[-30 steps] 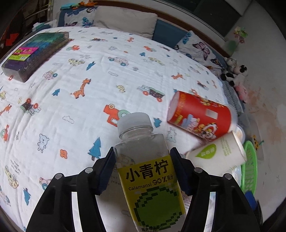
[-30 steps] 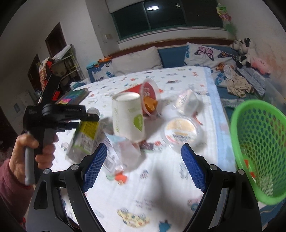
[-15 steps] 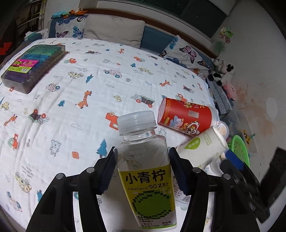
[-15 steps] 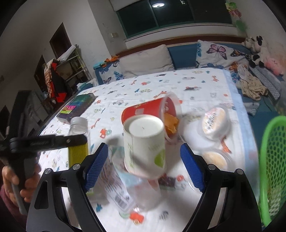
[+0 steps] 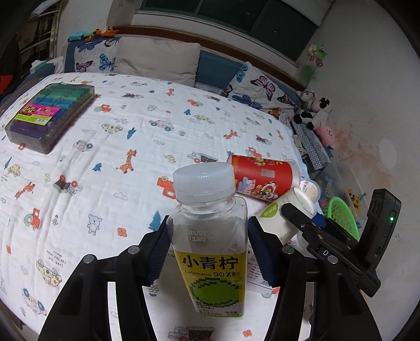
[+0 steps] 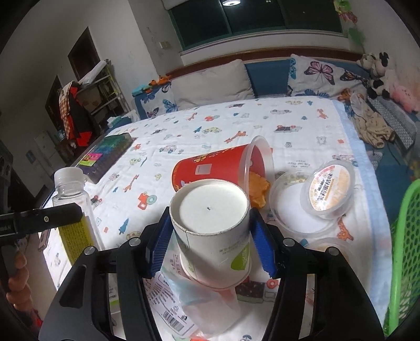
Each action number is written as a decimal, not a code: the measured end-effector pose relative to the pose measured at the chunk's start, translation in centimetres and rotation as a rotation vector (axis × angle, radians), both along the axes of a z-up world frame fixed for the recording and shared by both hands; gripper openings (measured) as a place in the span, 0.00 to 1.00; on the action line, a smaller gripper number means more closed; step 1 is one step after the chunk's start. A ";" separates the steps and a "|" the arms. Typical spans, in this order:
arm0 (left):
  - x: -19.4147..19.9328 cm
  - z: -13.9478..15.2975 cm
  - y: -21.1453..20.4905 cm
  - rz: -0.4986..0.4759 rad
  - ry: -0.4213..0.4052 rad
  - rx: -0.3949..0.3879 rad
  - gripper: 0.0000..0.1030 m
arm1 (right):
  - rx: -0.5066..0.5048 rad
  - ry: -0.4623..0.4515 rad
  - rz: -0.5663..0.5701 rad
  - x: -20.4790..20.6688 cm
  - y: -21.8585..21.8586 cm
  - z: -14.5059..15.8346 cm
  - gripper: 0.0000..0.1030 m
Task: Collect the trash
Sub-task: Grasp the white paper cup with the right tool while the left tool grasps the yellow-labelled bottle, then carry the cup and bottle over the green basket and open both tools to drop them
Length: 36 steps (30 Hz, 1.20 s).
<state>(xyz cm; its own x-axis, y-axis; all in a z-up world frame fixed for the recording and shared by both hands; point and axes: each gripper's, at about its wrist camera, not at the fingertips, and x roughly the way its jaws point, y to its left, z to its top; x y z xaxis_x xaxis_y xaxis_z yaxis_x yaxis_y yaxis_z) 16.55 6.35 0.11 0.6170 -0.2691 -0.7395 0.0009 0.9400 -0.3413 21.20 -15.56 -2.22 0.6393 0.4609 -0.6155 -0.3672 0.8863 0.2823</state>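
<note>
Left wrist view: we have the left gripper (image 5: 207, 251) clamped on the empty juice bottle (image 5: 210, 244), lifted off the bed (image 5: 105, 157), while the red snack tub (image 5: 262, 175) lies on the sheet. Right wrist view: the right gripper (image 6: 210, 241) has just been closing and its fingers (image 6: 262, 246) now pinch the white paper cup (image 6: 210, 230); 2 items are in hand, yet the tub, 2 pudding cups (image 6: 328, 188) and a wrapper (image 6: 170, 309) remain, and we cannot tell what the green basket (image 6: 407, 249) holds.

Bed (image 5: 110, 147), butterfly pillows (image 6: 325, 76), dark window (image 6: 252, 18), white walls.
</note>
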 end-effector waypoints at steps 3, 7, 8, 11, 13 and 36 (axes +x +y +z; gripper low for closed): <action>0.0 0.3 -0.3 -0.010 -0.010 0.000 0.54 | 0.012 -0.015 -0.006 -0.5 -0.7 0.7 0.57; -0.1 1.1 -1.0 -0.029 -0.026 -0.001 0.54 | 0.042 -0.036 -0.023 -1.2 -2.0 1.9 0.57; -0.1 1.3 -1.2 -0.033 -0.030 0.000 0.54 | 0.049 -0.042 -0.029 -1.4 -2.5 2.2 0.57; -0.1 2.0 -1.9 -0.051 -0.044 -0.004 0.54 | 0.053 -0.063 -0.050 -1.8 -3.4 3.1 0.57; -0.1 2.4 -2.5 -0.061 -0.051 -0.003 0.54 | 0.061 -0.070 -0.064 -2.0 -4.2 3.5 0.57; 1.4 5.7 -14.9 -0.323 -0.091 -0.042 0.54 | -0.039 -0.098 -0.397 -6.9 -19.3 3.7 0.57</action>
